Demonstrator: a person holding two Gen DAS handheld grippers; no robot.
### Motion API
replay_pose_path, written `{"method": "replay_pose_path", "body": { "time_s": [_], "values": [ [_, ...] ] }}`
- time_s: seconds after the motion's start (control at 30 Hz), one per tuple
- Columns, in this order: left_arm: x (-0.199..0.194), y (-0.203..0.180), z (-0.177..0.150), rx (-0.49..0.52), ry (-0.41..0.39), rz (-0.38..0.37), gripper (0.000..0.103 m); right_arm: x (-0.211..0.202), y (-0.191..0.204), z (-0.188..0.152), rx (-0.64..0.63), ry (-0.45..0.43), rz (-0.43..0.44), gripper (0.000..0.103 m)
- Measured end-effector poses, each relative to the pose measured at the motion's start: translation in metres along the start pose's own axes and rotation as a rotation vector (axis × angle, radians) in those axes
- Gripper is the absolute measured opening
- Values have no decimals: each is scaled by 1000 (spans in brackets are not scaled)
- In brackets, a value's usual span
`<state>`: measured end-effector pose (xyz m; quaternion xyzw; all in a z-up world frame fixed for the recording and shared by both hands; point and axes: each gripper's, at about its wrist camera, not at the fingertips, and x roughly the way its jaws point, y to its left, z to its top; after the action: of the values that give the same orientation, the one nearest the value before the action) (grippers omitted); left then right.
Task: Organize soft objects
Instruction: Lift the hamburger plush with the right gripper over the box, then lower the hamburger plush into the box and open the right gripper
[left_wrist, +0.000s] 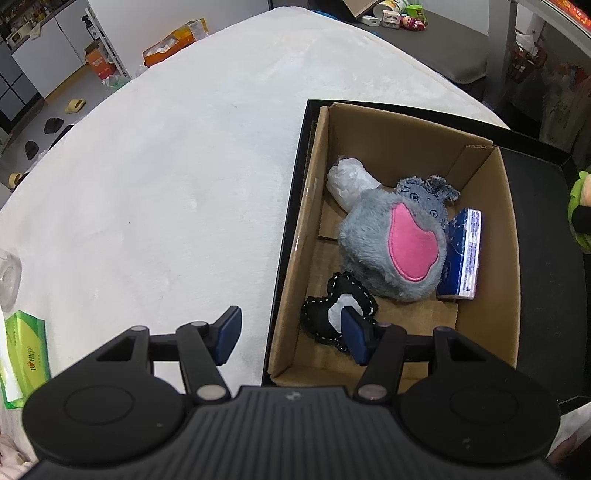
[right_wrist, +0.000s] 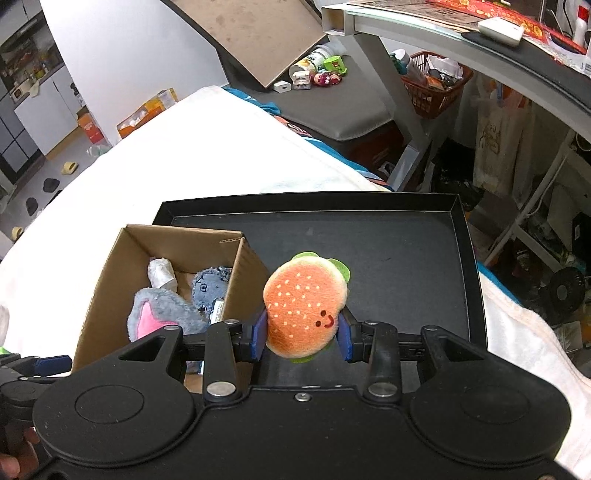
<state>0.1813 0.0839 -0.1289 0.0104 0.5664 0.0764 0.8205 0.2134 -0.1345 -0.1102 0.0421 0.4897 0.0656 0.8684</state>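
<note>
Your right gripper (right_wrist: 301, 338): jaws clamped on the plush burger (right_wrist: 304, 308), blue pads pressed into both flanks. Burger is soft, round, orange bun with pale stitched seeds, a small embroidered smile, green felt lettuce showing at top and bottom. It hangs above the black tray (right_wrist: 406, 258), a shallow, matte rectangle with a low raised rim.

Your left gripper (left_wrist: 291, 334): jaws apart, about half spread, nothing between them. The left pad is over the white cover, the right pad over the near end of the cardboard box (left_wrist: 506, 236), above the black felt heart (left_wrist: 332, 314), which has white blanket stitching round its edge and a white patch.

The box is plain corrugated brown, open-topped, standing in the left part of the tray. Inside it:
- grey fuzzy plush (left_wrist: 388, 251) with a smooth pink patch, filling the middle;
- small grey denim-like toy (left_wrist: 428, 195), frayed ears, behind it;
- white crinkled wrapped bundle (left_wrist: 351, 182) at the far left;
- blue tissue packet (left_wrist: 463, 254) against the right wall.

The tray rests on a white fleecy cover (left_wrist: 166, 184). Green tissue box (left_wrist: 26, 350) at its left edge.
</note>
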Motion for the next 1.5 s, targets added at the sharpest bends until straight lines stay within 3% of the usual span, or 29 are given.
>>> {"method": "replay_pose_path", "body": {
  "time_s": [0.67,0.8,0.93,1.13,1.5],
  "values": [
    [8,18,-7,-3,-32,-96,53,-19,55,-7,-74,2,10,38],
    [13,21,-9,-2,-28,-116,45,-19,64,-12,-74,12,14,38],
    [16,24,-11,-4,-20,-149,26,-18,70,-17,-69,30,26,38],
    [18,30,-14,-13,-29,-166,12,-18,72,-21,-51,41,30,38],
    [19,36,-19,-25,-24,-194,11,-11,93,-31,-63,97,83,39]
  ]
}}
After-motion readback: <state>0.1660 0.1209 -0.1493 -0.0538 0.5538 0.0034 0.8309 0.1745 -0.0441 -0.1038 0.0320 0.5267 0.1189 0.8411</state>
